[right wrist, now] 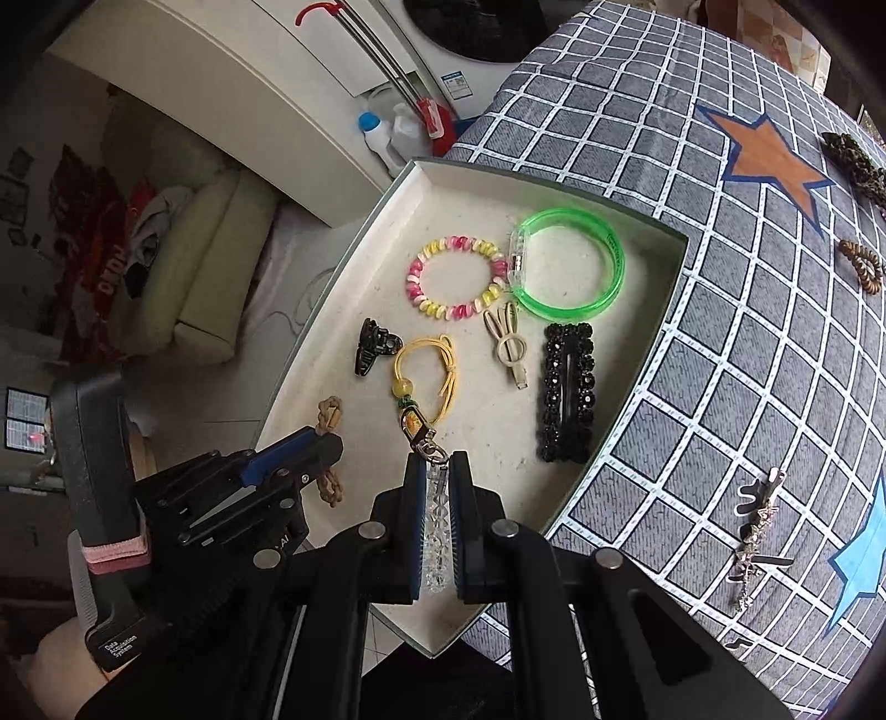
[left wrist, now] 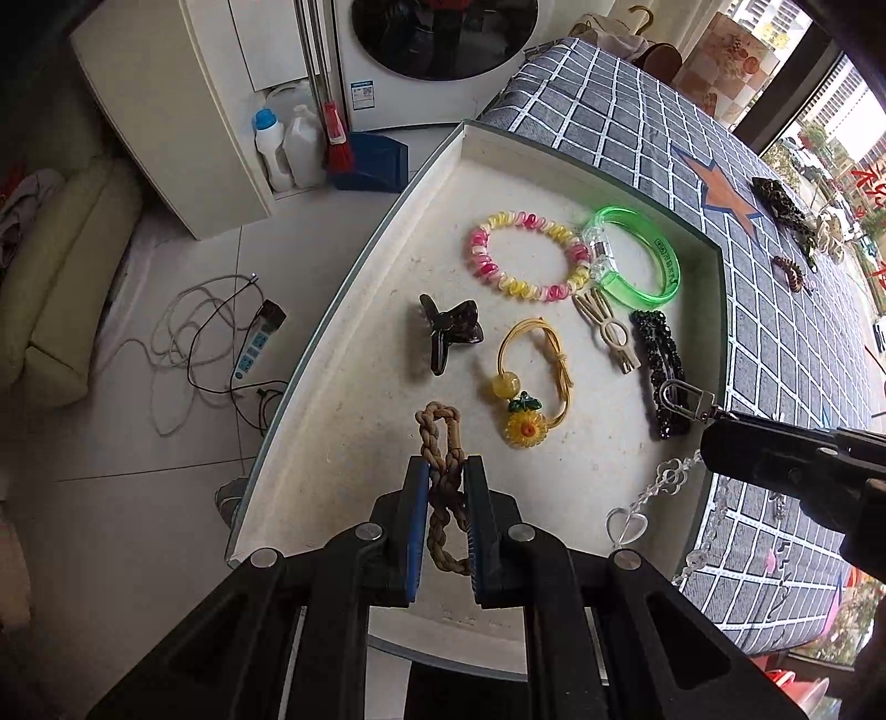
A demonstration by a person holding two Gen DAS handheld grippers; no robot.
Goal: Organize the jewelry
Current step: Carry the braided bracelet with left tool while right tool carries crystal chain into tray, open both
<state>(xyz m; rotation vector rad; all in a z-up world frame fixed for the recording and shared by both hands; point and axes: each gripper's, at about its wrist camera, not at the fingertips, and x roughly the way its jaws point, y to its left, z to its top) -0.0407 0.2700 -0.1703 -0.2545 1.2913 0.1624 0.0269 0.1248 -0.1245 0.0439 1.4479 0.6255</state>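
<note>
**A:** How far along was the sorting?

**B:** By my reading, well past halfway. The shallow box (right wrist: 673, 288) already held a pink-and-yellow spiral hair tie (right wrist: 453, 277), a green bangle (right wrist: 609, 266), a dark claw clip (right wrist: 374, 346), a yellow cord with a sunflower charm (left wrist: 526, 426), a cream rabbit clip (right wrist: 506, 346) and a black beaded snap clip (right wrist: 567, 387).

**A:** And the grippers?

**B:** Both were full and over the box. The left gripper (left wrist: 447, 526) was clamped on a braided tan cord (left wrist: 443, 459); the right gripper (right wrist: 436, 526) pinched a clear crystal bead chain (right wrist: 436, 531) with a metal clasp.

**A:** What was left?

**B:** On the grey checked tablecloth (right wrist: 720, 360), outside the box: a leopard-print scrunchie (right wrist: 855, 160), a brown coil tie (right wrist: 864, 266) and a small heap of hairpins (right wrist: 758, 531).

**A:** The room?

**B:** Tiled floor, a washing machine (left wrist: 443, 50), detergent bottles (left wrist: 288, 147), a power strip (left wrist: 260, 343) with tangled cables, and a window.
</note>
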